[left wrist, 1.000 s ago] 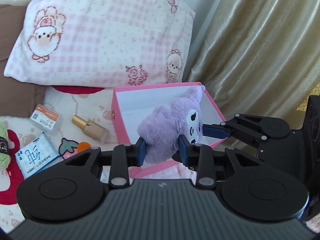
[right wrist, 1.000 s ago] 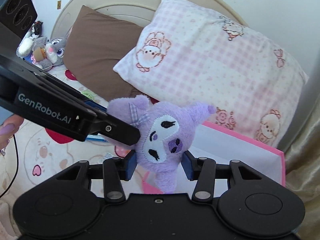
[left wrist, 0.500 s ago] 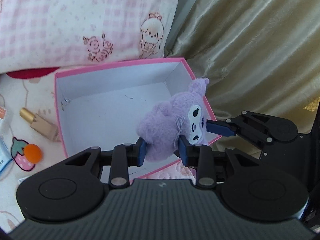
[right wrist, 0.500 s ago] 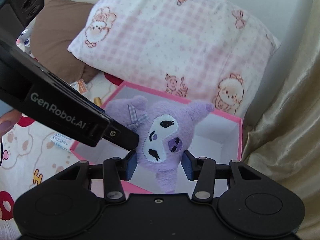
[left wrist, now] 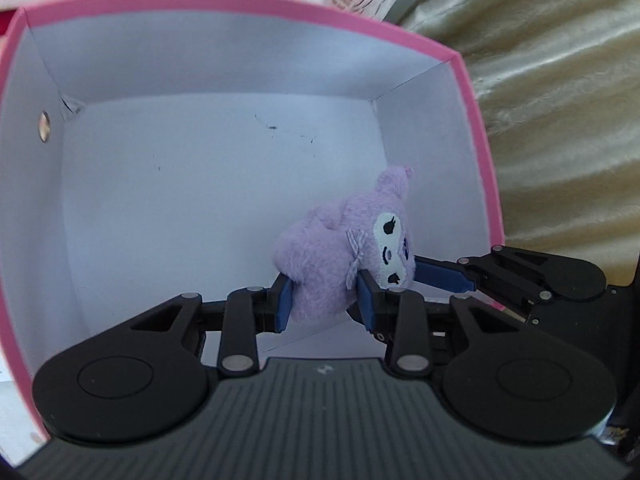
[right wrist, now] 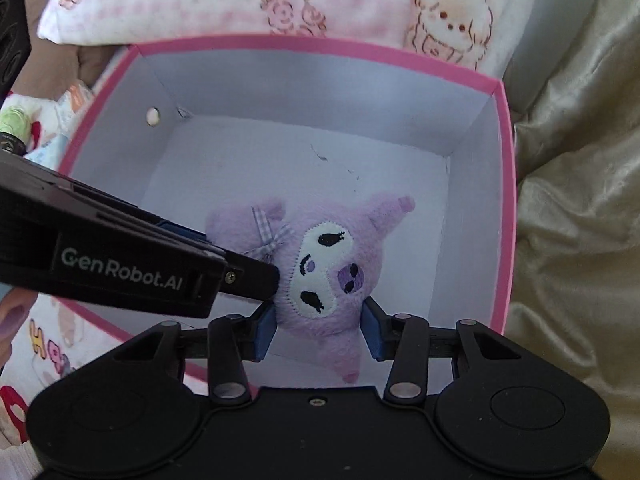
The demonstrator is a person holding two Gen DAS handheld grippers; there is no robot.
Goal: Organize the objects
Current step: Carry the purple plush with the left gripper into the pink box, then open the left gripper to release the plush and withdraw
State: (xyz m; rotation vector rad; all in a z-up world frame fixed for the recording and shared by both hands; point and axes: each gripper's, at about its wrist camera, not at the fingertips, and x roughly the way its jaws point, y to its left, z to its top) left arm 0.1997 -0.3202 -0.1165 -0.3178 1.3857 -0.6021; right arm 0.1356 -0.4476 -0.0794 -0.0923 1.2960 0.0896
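Left wrist view: your left gripper (left wrist: 325,295) pinches the purple plush (left wrist: 344,256) low inside the pink box (left wrist: 256,4), toward 4 o'clock. Right wrist view: your right gripper (right wrist: 318,330) clamps its soft, light body too; squeeze the middle.

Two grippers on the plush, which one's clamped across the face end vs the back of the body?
The right gripper straddles the purple plush below its white face. The left gripper pinches the fuzzy back behind the bow, over the pink box.

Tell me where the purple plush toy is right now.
The purple plush toy is inside the pink box, near its right wall, gripped by both the left gripper and the right gripper.
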